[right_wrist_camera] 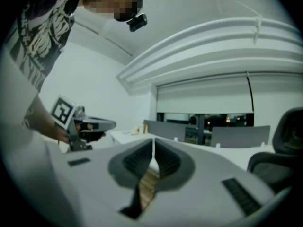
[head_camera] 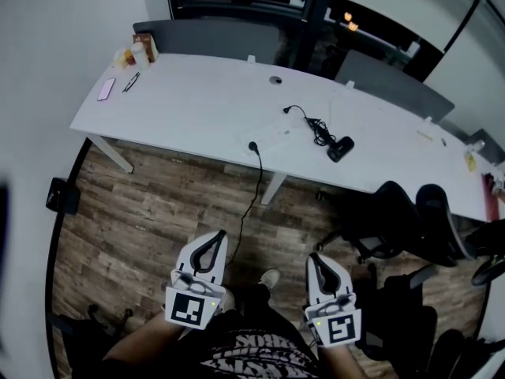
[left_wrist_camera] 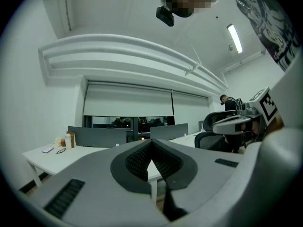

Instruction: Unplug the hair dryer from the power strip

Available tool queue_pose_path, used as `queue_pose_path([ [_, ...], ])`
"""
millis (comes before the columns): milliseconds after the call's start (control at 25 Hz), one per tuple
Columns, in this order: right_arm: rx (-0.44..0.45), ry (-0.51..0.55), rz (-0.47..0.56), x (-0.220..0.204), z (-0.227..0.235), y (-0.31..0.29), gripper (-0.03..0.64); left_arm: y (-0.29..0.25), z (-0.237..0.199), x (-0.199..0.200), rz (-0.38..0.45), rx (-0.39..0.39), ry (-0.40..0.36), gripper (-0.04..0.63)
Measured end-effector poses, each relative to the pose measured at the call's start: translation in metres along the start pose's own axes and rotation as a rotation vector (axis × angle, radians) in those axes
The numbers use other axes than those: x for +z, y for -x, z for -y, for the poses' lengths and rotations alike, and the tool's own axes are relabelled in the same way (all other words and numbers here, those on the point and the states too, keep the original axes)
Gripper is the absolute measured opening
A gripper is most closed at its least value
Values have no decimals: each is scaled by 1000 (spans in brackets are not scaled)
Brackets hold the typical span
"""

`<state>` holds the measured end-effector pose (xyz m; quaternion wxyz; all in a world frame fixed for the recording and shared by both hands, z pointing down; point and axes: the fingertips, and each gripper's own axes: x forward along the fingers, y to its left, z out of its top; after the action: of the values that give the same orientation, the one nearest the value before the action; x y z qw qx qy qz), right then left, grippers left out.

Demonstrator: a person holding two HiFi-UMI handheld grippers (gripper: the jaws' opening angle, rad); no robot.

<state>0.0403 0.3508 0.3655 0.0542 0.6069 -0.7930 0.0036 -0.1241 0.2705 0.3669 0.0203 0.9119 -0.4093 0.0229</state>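
The black hair dryer (head_camera: 341, 148) lies on the white table (head_camera: 181, 109), its coiled cord (head_camera: 317, 126) trailing left toward the white power strip (head_camera: 274, 138). A black plug (head_camera: 253, 145) sits at the strip's near end, and its cable drops over the table edge to the floor. Both grippers are low over the wooden floor, well short of the table. The left gripper (head_camera: 220, 234) (left_wrist_camera: 151, 143) is shut and empty. So is the right gripper (head_camera: 313, 256) (right_wrist_camera: 153, 140), tips touching. Each gripper shows in the other's view, with the table behind.
Black office chairs (head_camera: 398, 212) crowd the right side near the table. A pink phone (head_camera: 106, 89), glasses (head_camera: 131, 81) and small containers (head_camera: 139, 51) sit at the table's far left. A dark box (head_camera: 61, 196) rests on the floor at left. Grey partitions (head_camera: 213, 34) back the table.
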Motion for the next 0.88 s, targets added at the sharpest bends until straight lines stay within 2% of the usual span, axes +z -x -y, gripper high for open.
queue_pose_path([
  [640,77,47,32,20,30,-40,35,-48,0,15,38,30,7,28],
  [880,62,27,45,23,55,-40,35,-61,4,25,44,37,-4,28],
])
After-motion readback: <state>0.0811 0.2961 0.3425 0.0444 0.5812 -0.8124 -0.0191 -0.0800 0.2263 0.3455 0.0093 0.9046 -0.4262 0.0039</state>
